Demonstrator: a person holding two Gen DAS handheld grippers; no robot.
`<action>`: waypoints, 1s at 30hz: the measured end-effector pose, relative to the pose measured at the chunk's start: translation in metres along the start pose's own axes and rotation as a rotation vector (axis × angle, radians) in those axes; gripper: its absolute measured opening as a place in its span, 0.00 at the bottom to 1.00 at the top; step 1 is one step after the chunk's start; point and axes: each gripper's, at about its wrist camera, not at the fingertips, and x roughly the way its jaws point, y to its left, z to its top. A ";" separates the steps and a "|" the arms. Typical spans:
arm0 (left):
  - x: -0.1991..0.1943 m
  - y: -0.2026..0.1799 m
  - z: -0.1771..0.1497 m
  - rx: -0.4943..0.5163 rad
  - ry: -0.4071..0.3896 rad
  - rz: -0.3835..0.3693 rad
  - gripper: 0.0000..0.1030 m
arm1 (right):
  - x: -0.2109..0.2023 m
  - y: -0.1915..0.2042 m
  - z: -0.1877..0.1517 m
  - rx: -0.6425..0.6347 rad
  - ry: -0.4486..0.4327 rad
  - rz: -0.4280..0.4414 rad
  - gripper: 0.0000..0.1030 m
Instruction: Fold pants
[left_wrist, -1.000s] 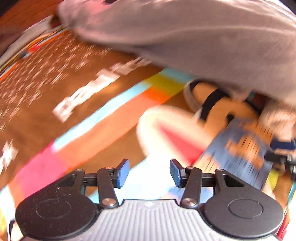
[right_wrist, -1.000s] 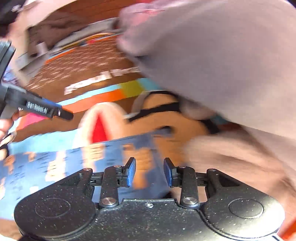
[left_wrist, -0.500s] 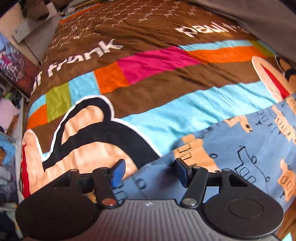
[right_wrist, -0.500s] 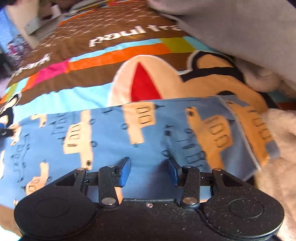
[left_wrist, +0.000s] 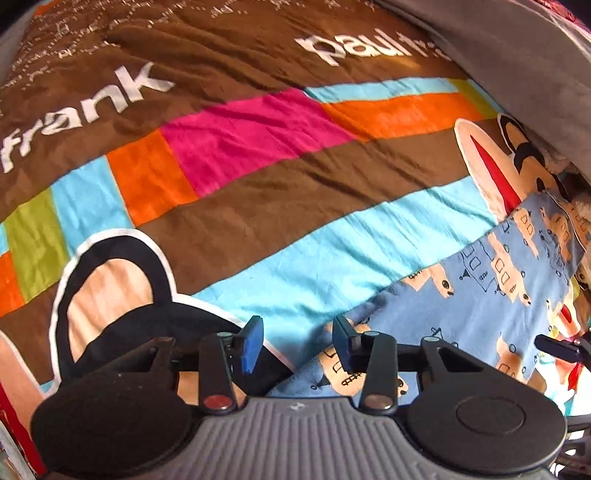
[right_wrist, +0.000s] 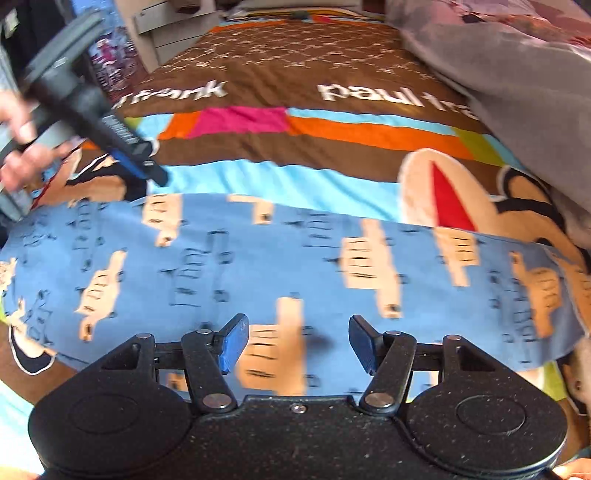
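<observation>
Blue pants (right_wrist: 295, 266) printed with tan vehicles lie flat and stretched sideways across the bedspread (right_wrist: 258, 155). My right gripper (right_wrist: 297, 338) hovers over their near edge around the middle; its jaws are opening, with nothing between them. In the left wrist view the pants (left_wrist: 480, 295) run off to the right. Over their left end sits my left gripper (left_wrist: 295, 334), jaws closing, only the cloth's corner lying beneath the right pad. In the right wrist view a hand (right_wrist: 18, 147) holds the left gripper (right_wrist: 147, 166) at the upper left.
A grey blanket (left_wrist: 517, 55) is heaped along the right side of the bed (right_wrist: 517, 92). The brown bedspread (left_wrist: 258, 184) with coloured stripes stretches away beyond the pants. Pale furniture (right_wrist: 155, 29) stands past the far left corner.
The blurred swing has settled and the pants now lie spread flat. My left gripper slid to their left end and its jaws narrowed. My right gripper shifted along the pants and its jaws widened.
</observation>
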 end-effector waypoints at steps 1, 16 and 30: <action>0.005 0.000 0.003 0.007 0.033 -0.022 0.41 | 0.001 0.008 0.000 -0.011 -0.005 0.013 0.59; -0.010 -0.044 0.011 0.254 -0.034 0.073 0.00 | 0.028 0.075 0.024 -0.031 -0.068 0.093 0.57; -0.012 -0.011 0.013 0.149 -0.014 -0.054 0.13 | 0.048 0.069 0.020 -0.028 -0.006 0.065 0.56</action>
